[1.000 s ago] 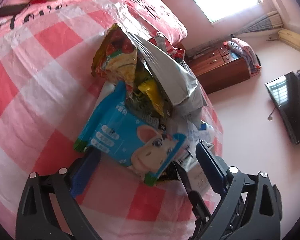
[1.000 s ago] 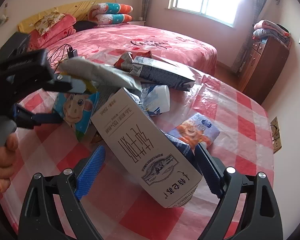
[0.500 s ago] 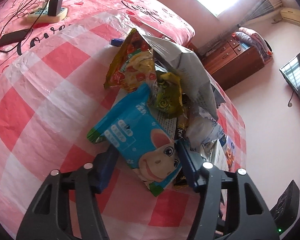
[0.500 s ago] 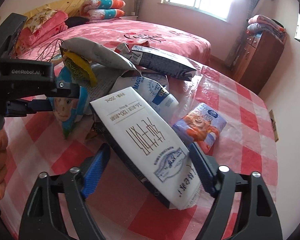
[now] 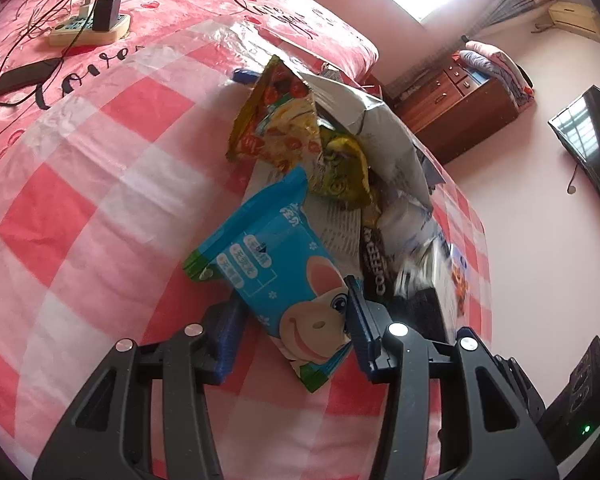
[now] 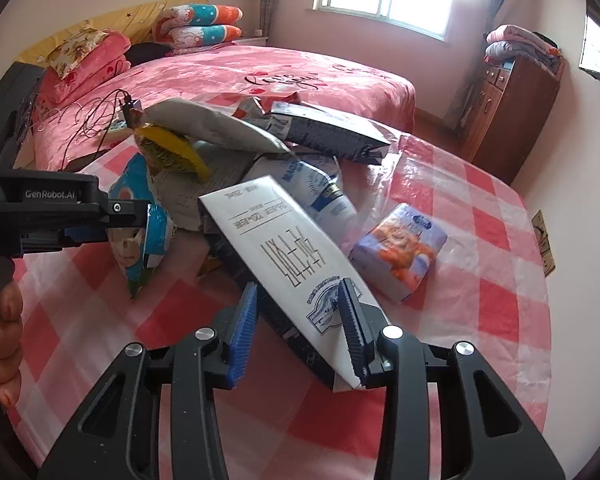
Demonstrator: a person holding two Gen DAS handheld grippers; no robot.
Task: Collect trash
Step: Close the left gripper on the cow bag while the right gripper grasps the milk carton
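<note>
Left gripper (image 5: 296,326), jaws just closed on the blue wrapper (image 5: 276,276) at lower centre; right gripper (image 6: 300,324), likewise just closed on the white carton (image 6: 288,256). Both items underlie the trash pile (image 6: 236,148) on the checked table (image 6: 480,248). Lifting either could topple that pile, or the slick wrapper may slip free.

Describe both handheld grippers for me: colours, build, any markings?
Both grippers are matte black, with triangular cut-out linkages and silver pivot bolts. Left gripper and right gripper carry blue ribbed pads. The right wrist view shows "GenRobot.AI" in white on the left one's body.
</note>
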